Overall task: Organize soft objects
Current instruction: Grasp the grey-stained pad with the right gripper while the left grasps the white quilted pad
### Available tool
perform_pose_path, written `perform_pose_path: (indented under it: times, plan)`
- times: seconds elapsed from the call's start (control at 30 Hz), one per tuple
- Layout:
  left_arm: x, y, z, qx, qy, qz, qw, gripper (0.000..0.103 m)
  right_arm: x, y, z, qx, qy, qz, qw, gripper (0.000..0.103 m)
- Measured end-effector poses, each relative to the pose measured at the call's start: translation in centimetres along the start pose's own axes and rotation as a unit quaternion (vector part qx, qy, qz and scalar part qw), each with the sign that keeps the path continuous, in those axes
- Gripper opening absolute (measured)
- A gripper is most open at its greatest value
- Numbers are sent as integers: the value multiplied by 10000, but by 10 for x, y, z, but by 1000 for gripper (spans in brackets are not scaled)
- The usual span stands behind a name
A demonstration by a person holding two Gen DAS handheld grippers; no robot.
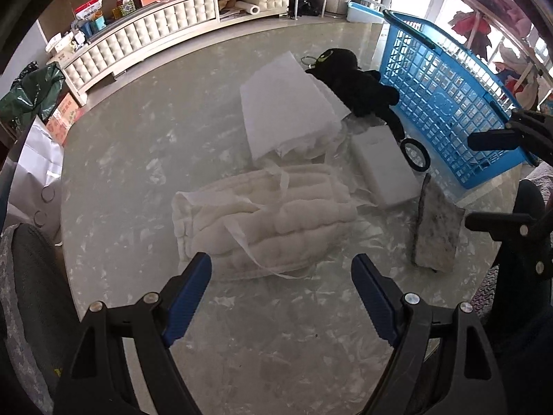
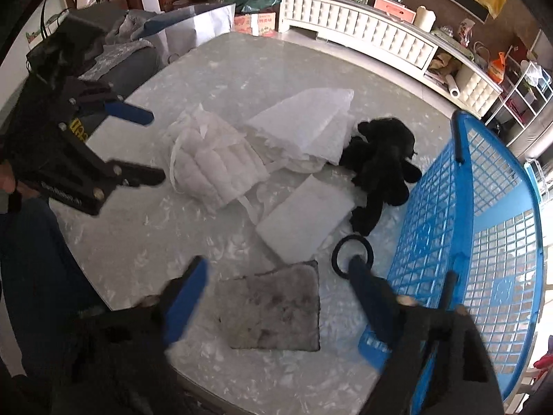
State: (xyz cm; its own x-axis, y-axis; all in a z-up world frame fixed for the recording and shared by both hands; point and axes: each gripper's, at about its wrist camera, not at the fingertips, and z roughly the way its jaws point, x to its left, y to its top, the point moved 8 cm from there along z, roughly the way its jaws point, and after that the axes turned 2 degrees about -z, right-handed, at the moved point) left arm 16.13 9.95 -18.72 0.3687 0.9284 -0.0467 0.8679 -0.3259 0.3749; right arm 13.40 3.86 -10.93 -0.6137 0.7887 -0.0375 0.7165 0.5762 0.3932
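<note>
On the pale marble table lie a white quilted bundle with straps [image 1: 269, 221] [image 2: 214, 166], a large white foam slab in a bag [image 1: 287, 110] [image 2: 307, 124], a small white pad [image 1: 383, 169] [image 2: 304, 218], a black plush toy [image 1: 356, 86] [image 2: 383, 162], a black ring [image 1: 414, 155] [image 2: 352, 256] and a grey felt square [image 1: 437, 228] [image 2: 273, 307]. My left gripper [image 1: 281, 263] [image 2: 152, 145] hangs open just before the quilted bundle. My right gripper [image 2: 279, 266] [image 1: 484, 180], blurred, stands open over the grey square, which lies flat between its fingers.
A blue plastic basket [image 1: 442, 103] [image 2: 466, 224] stands on the table's right side, beside the plush toy and ring. A long white tufted cabinet [image 1: 145, 41] runs along the far wall. Bags and boxes sit on the floor past the table's left edge.
</note>
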Motion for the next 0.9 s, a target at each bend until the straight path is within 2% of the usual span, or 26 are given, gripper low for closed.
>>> perform_pose_path:
  times: [0.1, 0.3, 0.53, 0.63, 0.9]
  plan:
    - [-2, 0, -1, -37, -62, 45, 10000, 82, 8, 4, 1, -5, 201, -22, 9998, 73]
    - [-1, 2, 2, -25, -67, 42, 10000, 82, 14, -3, 25, 343, 436, 129, 9984, 73]
    - [4, 6, 13, 60, -14, 155, 9999, 82, 0, -18, 54, 768, 356, 467, 9953, 73]
    - [4, 8, 20, 18, 54, 361, 9993, 82, -3, -23, 61, 908, 234, 468, 9945, 73]
    - [-5, 11, 47, 177, 94, 789, 9967, 82, -17, -34, 81, 1146, 313, 836, 9894, 73]
